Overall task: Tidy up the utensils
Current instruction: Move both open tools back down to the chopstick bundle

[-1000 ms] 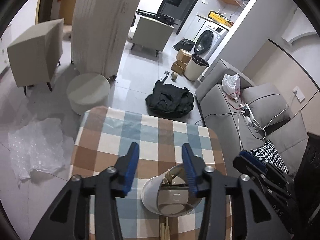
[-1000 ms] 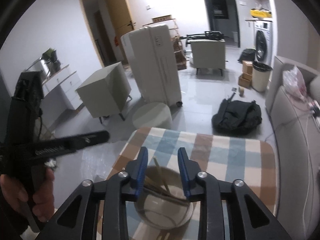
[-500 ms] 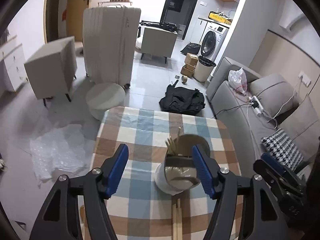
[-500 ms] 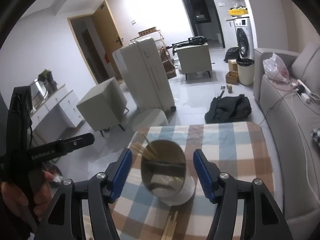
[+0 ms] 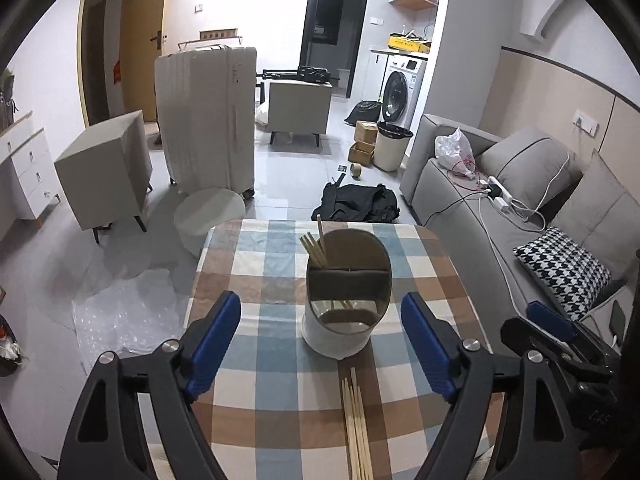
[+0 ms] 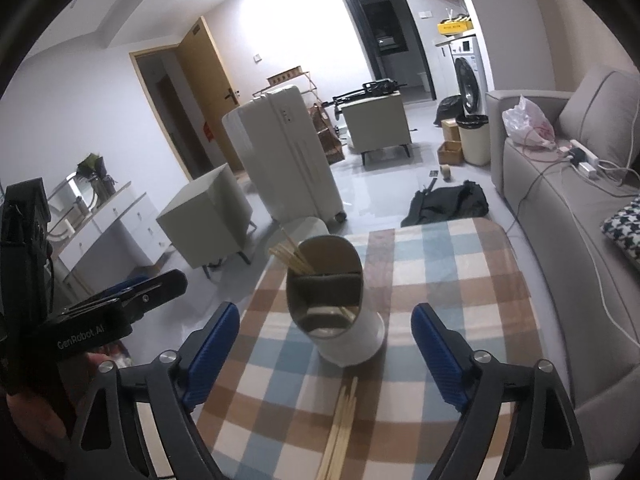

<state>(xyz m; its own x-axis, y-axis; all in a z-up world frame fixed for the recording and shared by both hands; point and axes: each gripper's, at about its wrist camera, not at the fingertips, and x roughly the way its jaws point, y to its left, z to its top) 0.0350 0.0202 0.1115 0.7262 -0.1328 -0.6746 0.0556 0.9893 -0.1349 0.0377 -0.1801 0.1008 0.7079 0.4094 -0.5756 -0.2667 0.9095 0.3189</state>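
A white utensil holder (image 5: 346, 300) with a dark divided inside stands on the checked tablecloth (image 5: 256, 272). Several wooden chopsticks (image 5: 314, 246) stick out of its far compartment. More chopsticks (image 5: 356, 424) lie flat on the cloth in front of it. My left gripper (image 5: 320, 344) is open and empty, held above and short of the holder. My right gripper (image 6: 326, 348) is open and empty too, with the holder (image 6: 336, 304) between its fingers in view and loose chopsticks (image 6: 340, 424) below. The right gripper also shows at the right in the left wrist view (image 5: 560, 340).
A grey sofa (image 5: 500, 208) runs along the table's right side. On the floor beyond are a black bag (image 5: 360, 202), a round stool (image 5: 210, 216), a white suitcase (image 5: 206, 116) and plastic wrap (image 5: 124, 312).
Both grippers have opened wide and pulled back and up from the holder. The holder now stands upright on the cloth, free of both grippers.
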